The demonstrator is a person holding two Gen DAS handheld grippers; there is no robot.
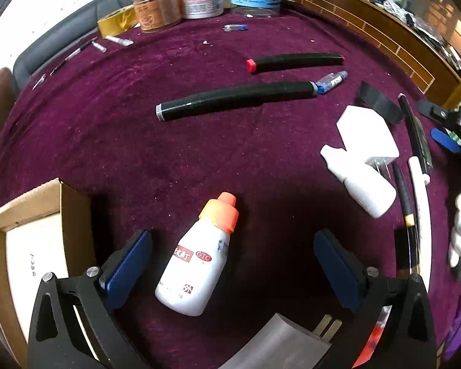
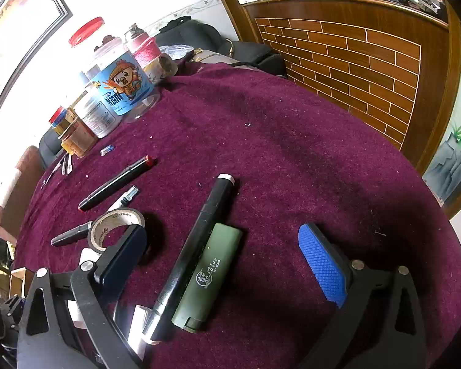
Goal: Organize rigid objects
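Left wrist: white bottle (image 1: 196,264), orange cap, red "OTC" label.

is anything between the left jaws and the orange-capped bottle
Nothing visible. The orange-capped bottle lies on the purple cloth between the open jaws of the left gripper, neither pad touching it.

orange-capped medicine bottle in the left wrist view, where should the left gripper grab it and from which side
Grip the white body below the orange cap, across its width. The medicine bottle lies flat on the purple cloth, cap pointing away, between the left gripper's open pads, so probably come straight down from above.
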